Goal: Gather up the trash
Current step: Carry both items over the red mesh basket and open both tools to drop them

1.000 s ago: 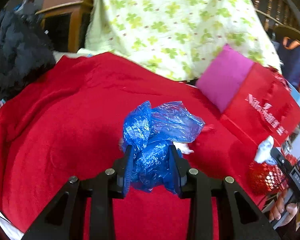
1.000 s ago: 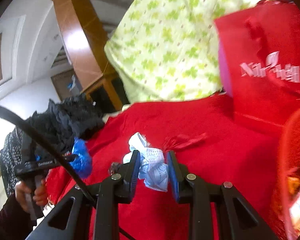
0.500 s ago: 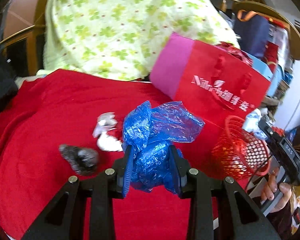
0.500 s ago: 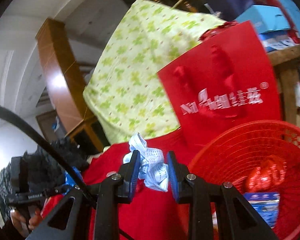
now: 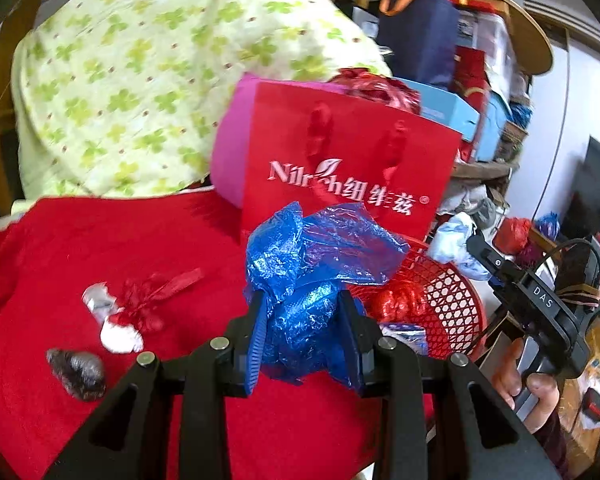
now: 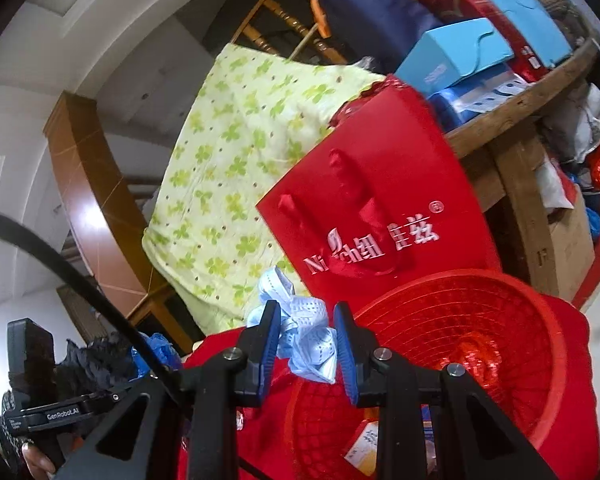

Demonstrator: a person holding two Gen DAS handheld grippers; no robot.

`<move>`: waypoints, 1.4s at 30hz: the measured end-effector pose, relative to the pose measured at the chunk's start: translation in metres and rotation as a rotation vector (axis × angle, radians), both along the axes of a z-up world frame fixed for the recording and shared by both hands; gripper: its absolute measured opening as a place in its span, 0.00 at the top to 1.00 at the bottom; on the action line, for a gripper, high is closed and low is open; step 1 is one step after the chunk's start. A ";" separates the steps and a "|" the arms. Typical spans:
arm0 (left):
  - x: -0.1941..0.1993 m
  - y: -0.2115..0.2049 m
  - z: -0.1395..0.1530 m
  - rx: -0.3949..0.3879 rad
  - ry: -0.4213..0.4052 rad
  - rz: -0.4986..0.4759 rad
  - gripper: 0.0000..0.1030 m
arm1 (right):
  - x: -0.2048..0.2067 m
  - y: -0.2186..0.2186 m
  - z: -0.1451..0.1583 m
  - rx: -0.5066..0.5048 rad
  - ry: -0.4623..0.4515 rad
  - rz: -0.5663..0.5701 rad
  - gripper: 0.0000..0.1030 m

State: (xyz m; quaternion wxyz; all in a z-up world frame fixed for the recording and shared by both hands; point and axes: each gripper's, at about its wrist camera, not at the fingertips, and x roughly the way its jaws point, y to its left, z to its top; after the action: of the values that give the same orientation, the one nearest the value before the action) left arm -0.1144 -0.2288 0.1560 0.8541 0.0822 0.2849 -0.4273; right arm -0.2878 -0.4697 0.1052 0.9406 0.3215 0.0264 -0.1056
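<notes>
My left gripper (image 5: pixel 304 336) is shut on a crumpled blue plastic bag (image 5: pixel 320 264), held above the red cloth (image 5: pixel 100 240) just left of the red mesh basket (image 5: pixel 448 292). My right gripper (image 6: pixel 306 340) is shut on a crumpled pale blue paper strip (image 6: pixel 304 332), held above the near left rim of the same basket (image 6: pixel 540 360). The basket holds a red foil ball (image 5: pixel 396 300) and some packets. On the cloth lie a red wrapper (image 5: pixel 156 292), white crumpled scraps (image 5: pixel 120 334) and a dark grey wad (image 5: pixel 78 374).
A red paper gift bag (image 5: pixel 340 168) stands behind the basket, against a green clover-print quilt (image 5: pixel 148 80). A wooden shelf (image 6: pixel 520 92) stacked with blue boxes is at the right. The right gripper's handle (image 5: pixel 540 308) shows right of the basket.
Both grippers have swung right toward the red basket with their loads. The basket now fills the lower right of the right wrist view and lies directly beside the blue bag.
</notes>
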 end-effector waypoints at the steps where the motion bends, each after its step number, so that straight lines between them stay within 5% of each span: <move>1: -0.004 -0.007 0.001 0.009 -0.015 -0.004 0.65 | -0.003 -0.002 0.000 0.004 -0.002 -0.006 0.71; 17: -0.052 -0.083 0.003 0.133 -0.237 -0.065 0.65 | -0.033 -0.033 -0.010 0.076 -0.006 -0.066 0.70; 37: -0.060 -0.134 -0.025 0.235 -0.259 -0.100 0.60 | -0.036 -0.051 -0.027 0.186 0.036 -0.076 0.69; 38: -0.060 -0.135 -0.026 0.239 -0.261 -0.101 0.59 | -0.035 -0.053 -0.029 0.204 0.042 -0.069 0.66; 41: -0.060 -0.137 -0.028 0.250 -0.272 -0.096 0.54 | -0.035 -0.058 -0.036 0.266 0.051 -0.064 0.27; 42: -0.061 -0.137 -0.028 0.254 -0.286 -0.088 0.54 | -0.036 -0.058 -0.036 0.265 0.041 -0.060 0.27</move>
State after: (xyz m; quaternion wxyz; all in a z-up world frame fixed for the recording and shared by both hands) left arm -0.1755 -0.3658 0.1276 0.8491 0.2618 0.2083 -0.4087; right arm -0.3238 -0.5274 0.0687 0.8856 0.4413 0.0497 -0.1358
